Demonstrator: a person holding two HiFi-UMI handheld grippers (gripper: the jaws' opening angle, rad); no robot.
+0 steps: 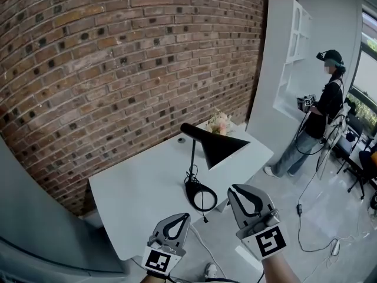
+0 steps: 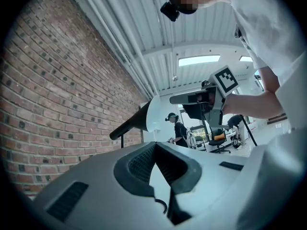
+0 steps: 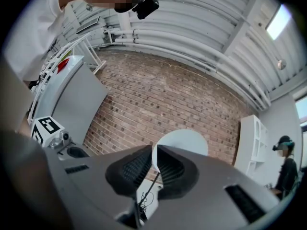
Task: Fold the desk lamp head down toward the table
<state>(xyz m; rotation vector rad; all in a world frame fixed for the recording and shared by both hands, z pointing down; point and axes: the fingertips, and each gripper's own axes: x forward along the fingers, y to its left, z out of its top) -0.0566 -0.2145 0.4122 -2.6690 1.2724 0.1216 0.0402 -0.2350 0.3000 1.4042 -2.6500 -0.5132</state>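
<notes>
Head view: left claw (image 1: 184,217) and right claw (image 1: 233,189), both closed and empty, hover near the lamp head (image 1: 221,147); seemingly the approach step. Next, press it downward.

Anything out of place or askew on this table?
Nothing spilled or broken. The desk lamp stands upright on the white table, but its base sits right by the front edge, cord hanging over.

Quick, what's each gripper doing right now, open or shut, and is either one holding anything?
Left gripper: shut, jaw tips together, holding nothing.
Right gripper: shut, jaw tips together, holding nothing.
</notes>
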